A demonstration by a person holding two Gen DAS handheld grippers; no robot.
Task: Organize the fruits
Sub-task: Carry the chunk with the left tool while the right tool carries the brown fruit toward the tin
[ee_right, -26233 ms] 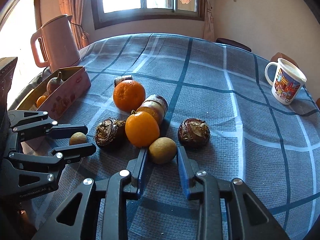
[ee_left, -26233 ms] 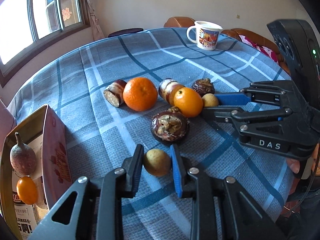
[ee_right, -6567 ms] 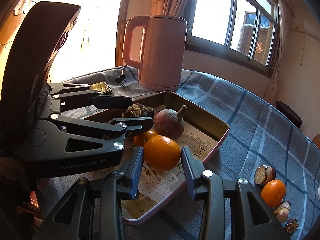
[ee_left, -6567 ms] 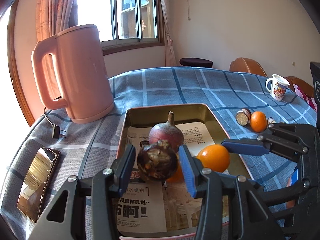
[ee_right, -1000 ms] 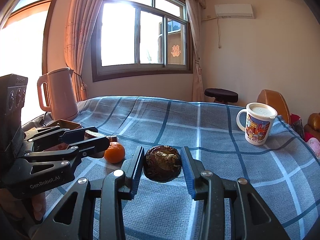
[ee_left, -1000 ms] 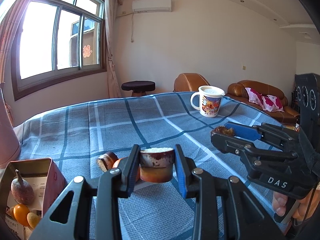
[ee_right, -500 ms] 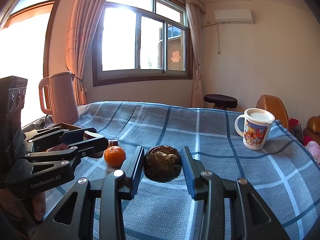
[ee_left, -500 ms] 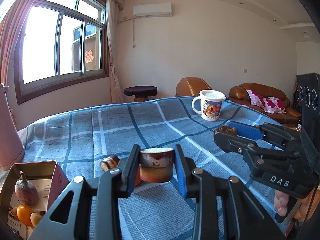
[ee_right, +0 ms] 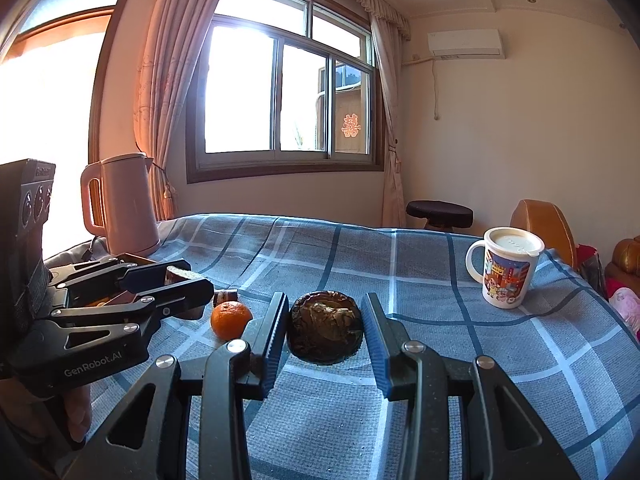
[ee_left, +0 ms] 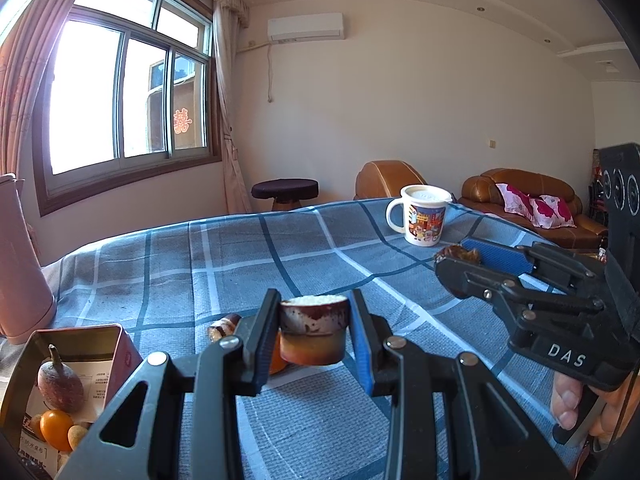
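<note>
Now the tin [ee_left: 76,336] at near left holds a purple fruit [ee_left: 60,386] and an orange [ee_left: 56,428]; the left gripper [ee_left: 314,334] stays clamped on a cut chunk [ee_left: 314,334], the right gripper [ee_right: 325,332] on a dark wrinkled fruit [ee_right: 325,332], unchanged.

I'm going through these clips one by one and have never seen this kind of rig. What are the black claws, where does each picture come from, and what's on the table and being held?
No robot here: a person holds a hand-operated claw in each hand, each with a fisheye camera looking along its fingers. In the left wrist picture, the left claw grips a cut, brown-skinned cane piece. In the right wrist picture, the right claw grips a dark wrinkled fruit. Each claw also shows in the other's view. On the blue checked tablecloth lie an orange, a cartoon mug, a pink kettle and a tin box already holding some fruit.
</note>
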